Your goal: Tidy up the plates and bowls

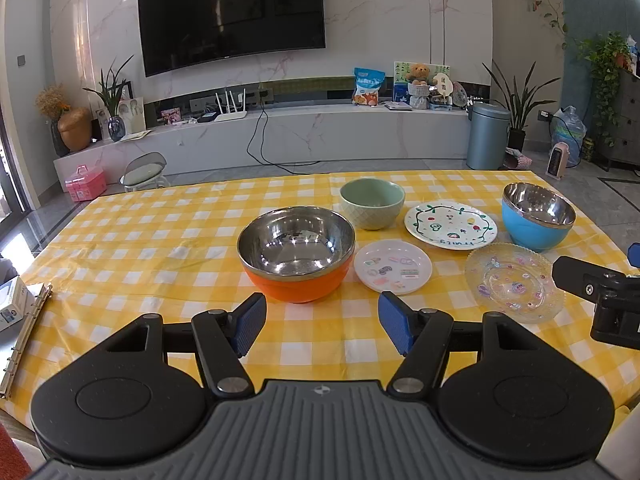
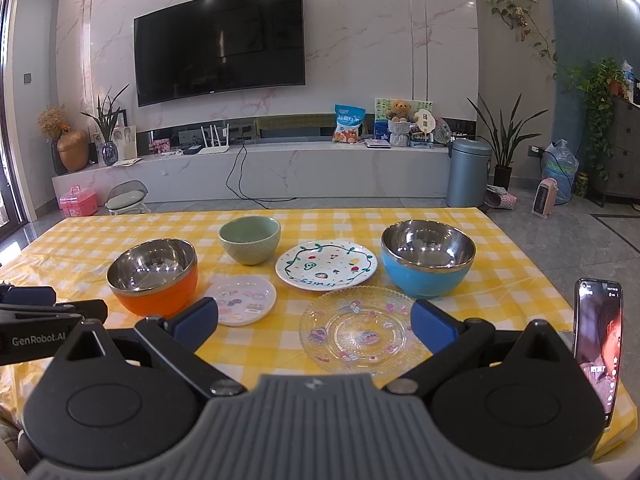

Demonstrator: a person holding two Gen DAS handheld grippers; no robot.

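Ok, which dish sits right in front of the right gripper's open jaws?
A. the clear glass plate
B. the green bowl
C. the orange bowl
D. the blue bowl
A: in the right wrist view the clear glass plate lies on the checked cloth between the open jaws of the right gripper.

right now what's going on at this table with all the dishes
Nothing is being handled yet. A person holds two tools over a yellow checked tablecloth, and both the left tool and the right tool are open and empty. Three bowls, the orange bowl, green bowl and blue bowl, and three plates, the pink plate, painted plate and glass plate, sit apart, unstacked.
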